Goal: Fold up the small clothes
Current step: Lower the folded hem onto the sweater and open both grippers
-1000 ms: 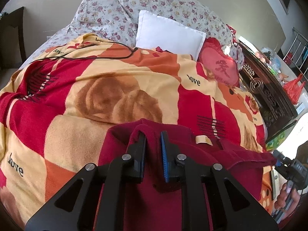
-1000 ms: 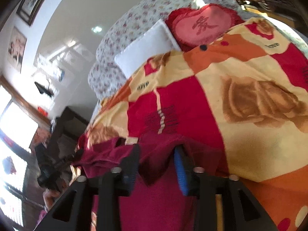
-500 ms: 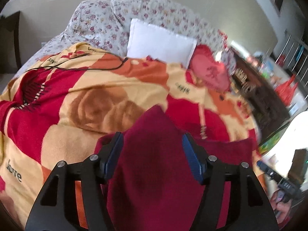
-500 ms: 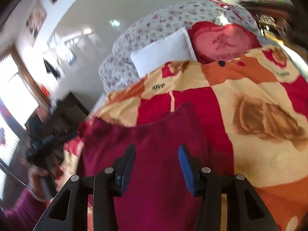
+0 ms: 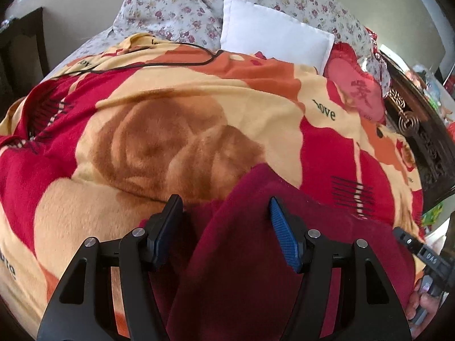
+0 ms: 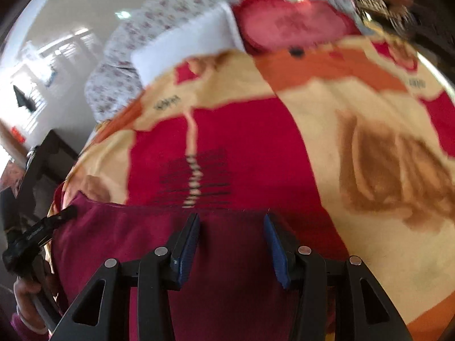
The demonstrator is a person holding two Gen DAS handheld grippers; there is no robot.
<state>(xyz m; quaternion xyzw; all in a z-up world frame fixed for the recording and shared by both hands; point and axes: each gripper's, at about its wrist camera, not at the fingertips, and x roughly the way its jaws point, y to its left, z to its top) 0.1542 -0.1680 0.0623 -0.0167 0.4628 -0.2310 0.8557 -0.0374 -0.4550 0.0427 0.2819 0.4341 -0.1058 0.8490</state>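
A dark red small garment (image 5: 256,255) lies folded on the bed's patterned blanket (image 5: 170,142), at the near edge. My left gripper (image 5: 226,207) is open and empty, hovering just above the garment's far left corner. In the right wrist view the same garment (image 6: 142,241) lies flat under my right gripper (image 6: 230,224), which is open and empty over its far edge. The other hand-held gripper shows at the right edge of the left wrist view (image 5: 421,253) and at the left edge of the right wrist view (image 6: 37,233).
A white pillow (image 5: 273,31), floral pillows (image 5: 176,8) and a red heart cushion (image 5: 358,88) sit at the bed's head. A black cable (image 5: 159,62) lies across the blanket's far left. A dark carved wooden piece of furniture (image 5: 421,142) stands to the right of the bed.
Both grippers were shut on the garment's edge one second ago. They have opened and let it go; the garment now lies folded flat and both grippers have drawn back slightly.
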